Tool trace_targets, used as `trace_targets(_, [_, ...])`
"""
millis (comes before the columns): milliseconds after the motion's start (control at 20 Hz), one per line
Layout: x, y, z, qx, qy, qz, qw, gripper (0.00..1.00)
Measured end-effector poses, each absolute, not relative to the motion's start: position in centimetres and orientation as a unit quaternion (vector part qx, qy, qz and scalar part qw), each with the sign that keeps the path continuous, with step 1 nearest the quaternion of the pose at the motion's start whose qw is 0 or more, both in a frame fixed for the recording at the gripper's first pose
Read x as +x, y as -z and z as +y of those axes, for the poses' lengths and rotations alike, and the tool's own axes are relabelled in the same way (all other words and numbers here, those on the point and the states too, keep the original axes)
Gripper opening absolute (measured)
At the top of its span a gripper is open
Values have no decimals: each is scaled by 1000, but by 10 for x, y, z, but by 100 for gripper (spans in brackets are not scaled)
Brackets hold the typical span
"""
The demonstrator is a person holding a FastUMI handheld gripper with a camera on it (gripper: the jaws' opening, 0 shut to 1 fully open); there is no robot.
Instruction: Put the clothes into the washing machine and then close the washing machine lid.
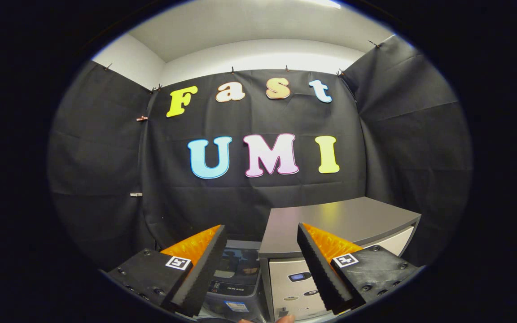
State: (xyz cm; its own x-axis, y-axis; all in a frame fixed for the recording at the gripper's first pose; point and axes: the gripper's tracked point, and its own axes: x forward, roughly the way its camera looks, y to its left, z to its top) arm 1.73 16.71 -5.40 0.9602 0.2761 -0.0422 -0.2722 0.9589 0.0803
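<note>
My gripper is open, its two fingers spread wide with nothing between them. Below and beyond the fingers stands a small top-loading washing machine, its dark lid lying flat and its control strip facing me. It sits low between the fingers, nearer the left one. No clothes can be made out. A fingertip of a person's hand peeks in just under the fingers.
A taller grey cabinet-like appliance with a flat top and a silver front panel stands right beside the washing machine, behind the right finger. Black cloth walls close the booth at the back and on both sides.
</note>
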Motion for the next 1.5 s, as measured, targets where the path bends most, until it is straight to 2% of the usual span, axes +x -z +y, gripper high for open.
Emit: trace_targets(1500, [13, 58, 184, 28, -150, 31, 988, 99])
